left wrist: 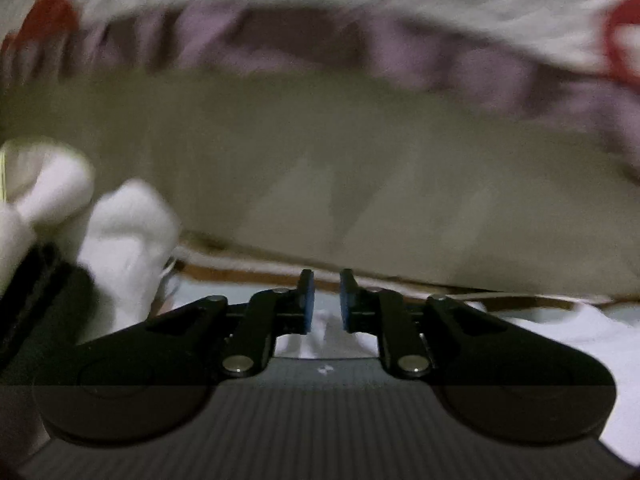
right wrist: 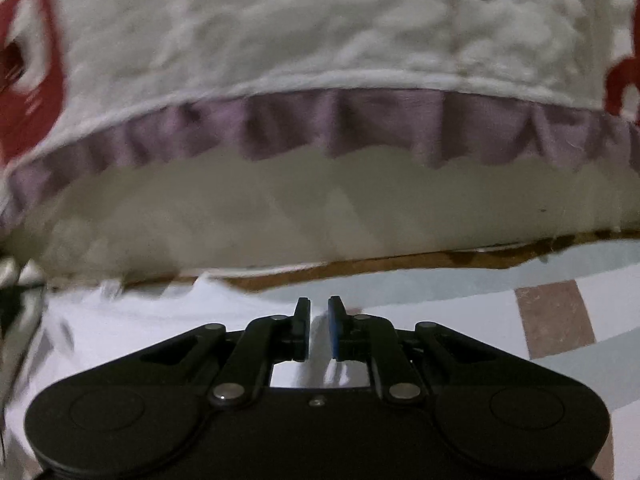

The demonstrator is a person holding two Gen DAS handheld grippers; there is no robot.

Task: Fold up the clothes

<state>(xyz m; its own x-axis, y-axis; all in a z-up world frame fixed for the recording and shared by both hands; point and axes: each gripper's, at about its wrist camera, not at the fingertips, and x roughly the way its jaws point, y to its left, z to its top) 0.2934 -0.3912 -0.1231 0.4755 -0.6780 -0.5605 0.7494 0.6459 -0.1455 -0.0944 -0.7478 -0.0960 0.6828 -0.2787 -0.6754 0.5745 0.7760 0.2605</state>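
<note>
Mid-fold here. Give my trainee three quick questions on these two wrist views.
1. True or false: the frill under the quilt is green.
2. What sits between the fingers of the right gripper? A. white cloth B. red towel C. nothing
3. What colour are the pads on the left gripper?
Key: 1 false, it is purple. 2 A. 3 blue.
</note>
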